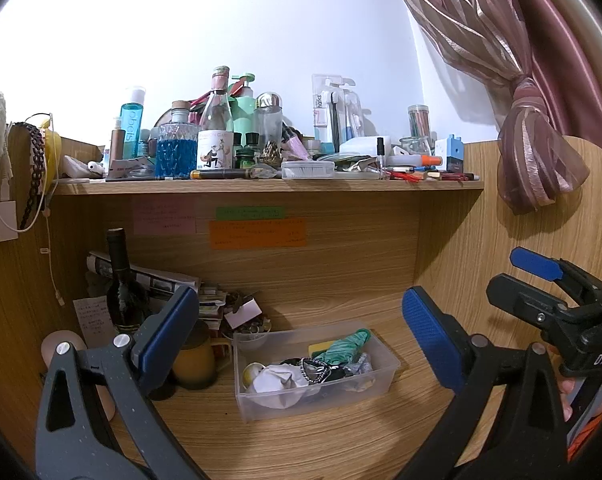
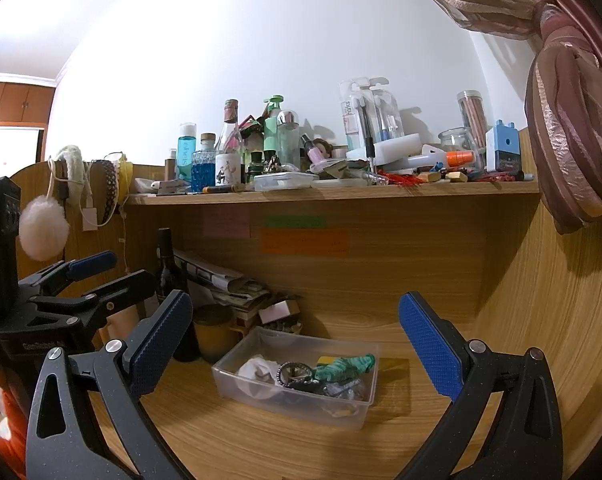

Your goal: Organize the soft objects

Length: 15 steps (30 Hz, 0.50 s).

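Blue ribbed pads line both tools: the left tool (image 1: 297,336) and the right tool (image 2: 295,340) are spread wide and hold nothing, hovering above the wooden tabletop (image 2: 381,440). Just ahead of them stands a clear plastic box (image 2: 229,384) with thin, stiff walls. Inside lie the soft things: a green knitted cloth (image 2: 343,365), a crumpled white cloth (image 2: 257,370) and a dark beaded band (image 2: 291,374). I judge they are light, limp and easy to squeeze. The green cloth lies on top, so pinching its bunched middle seems safest; the light box may slide.
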{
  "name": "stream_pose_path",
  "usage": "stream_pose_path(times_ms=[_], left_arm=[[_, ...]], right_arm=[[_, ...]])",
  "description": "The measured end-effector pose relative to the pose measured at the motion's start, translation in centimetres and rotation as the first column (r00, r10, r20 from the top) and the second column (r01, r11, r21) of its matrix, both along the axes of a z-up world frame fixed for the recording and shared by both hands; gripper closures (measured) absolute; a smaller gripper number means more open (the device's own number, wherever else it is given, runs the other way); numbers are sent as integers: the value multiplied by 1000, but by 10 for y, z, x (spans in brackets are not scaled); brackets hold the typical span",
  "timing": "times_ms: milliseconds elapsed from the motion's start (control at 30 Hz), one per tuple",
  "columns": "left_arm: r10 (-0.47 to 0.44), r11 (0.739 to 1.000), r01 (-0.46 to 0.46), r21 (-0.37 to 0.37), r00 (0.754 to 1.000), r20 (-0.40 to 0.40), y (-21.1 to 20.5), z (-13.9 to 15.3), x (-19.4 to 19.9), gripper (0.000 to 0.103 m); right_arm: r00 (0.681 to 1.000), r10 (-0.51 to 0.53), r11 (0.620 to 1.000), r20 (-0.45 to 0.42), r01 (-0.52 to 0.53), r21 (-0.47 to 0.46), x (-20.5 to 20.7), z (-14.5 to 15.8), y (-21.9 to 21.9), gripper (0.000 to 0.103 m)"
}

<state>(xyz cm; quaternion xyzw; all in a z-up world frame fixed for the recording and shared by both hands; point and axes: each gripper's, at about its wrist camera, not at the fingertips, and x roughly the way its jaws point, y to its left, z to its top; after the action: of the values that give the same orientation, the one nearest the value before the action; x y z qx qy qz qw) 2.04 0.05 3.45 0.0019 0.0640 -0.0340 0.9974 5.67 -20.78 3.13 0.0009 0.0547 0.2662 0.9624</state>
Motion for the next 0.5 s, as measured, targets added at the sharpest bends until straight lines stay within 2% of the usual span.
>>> stream_pose_path(times_ms=[500], left_arm=[[-6,1000,6,8,1000,-11,-3,-2,0,0]], right_arm=[[1000,3,1000,-5,-3,0,3,0,-1,0]])
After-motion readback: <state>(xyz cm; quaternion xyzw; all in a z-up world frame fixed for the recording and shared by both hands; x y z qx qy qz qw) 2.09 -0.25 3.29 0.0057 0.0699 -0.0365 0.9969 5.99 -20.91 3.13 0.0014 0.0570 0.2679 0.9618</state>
